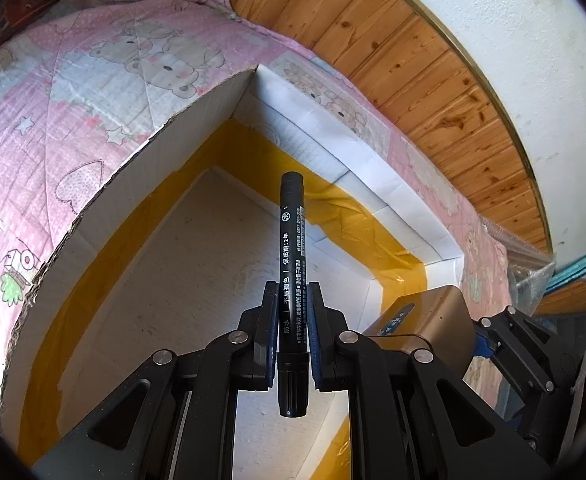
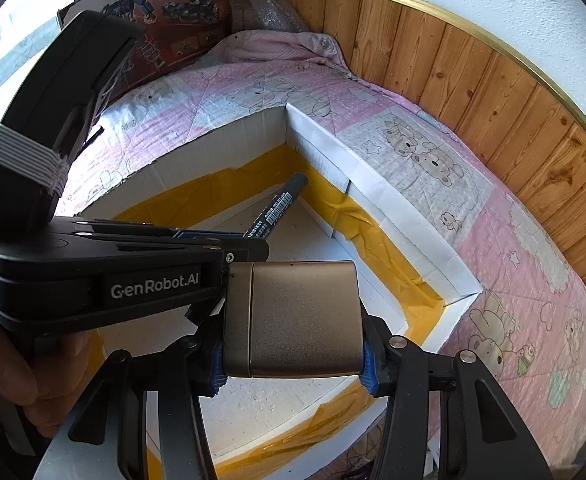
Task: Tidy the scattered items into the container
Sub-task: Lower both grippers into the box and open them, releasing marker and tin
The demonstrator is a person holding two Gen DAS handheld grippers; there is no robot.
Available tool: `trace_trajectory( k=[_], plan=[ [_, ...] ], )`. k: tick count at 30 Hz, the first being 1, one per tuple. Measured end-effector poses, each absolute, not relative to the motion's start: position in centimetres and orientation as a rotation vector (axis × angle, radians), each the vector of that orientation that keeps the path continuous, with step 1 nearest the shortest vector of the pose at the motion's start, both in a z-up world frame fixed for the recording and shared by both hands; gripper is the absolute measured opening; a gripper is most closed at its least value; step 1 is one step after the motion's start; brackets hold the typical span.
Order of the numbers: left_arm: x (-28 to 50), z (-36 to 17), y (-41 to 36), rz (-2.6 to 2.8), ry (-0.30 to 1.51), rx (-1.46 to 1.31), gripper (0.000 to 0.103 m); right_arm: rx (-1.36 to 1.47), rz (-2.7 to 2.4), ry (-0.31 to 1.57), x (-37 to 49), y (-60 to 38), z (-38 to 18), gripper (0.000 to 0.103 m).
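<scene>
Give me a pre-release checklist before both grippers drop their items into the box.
1. Left gripper clamped on the black marker: ok.
2. Right gripper clamped on the bronze case: ok.
3. Marker over the white box interior: ok.
4. Bronze case over the box interior: ok, the box floor shows beneath it.
5. Visible box floor free of other items: ok; the part hidden by the grippers cannot tell.
6. Clearance between the two grippers: cannot tell, they sit very close.

Home bedrm: teddy-print quilt [image 1: 105,92], wood-panel wall [image 2: 473,76]
</scene>
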State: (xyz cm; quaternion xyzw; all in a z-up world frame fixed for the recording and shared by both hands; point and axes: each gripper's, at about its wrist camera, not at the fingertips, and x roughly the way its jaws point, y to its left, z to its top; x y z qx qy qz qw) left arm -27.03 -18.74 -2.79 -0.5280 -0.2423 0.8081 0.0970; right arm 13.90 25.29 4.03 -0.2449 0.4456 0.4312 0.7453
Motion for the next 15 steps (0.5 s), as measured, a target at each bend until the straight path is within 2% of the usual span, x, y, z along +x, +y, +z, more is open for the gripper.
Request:
trace_trajectory(
  k=[9,15],
  plan=[
    [-27.8,-4.2,-18.0,2.399,-0.645,-1.629,0.014,-0.685,0.947,1.011,14.8,27.2,2.1,0.051],
    [-28.2,-5.5,-18.0,2.355,-0.678,-1.687,0.014,-0.788,0.935,1.056,15.0,28.3,0.6,0.051]
  ],
)
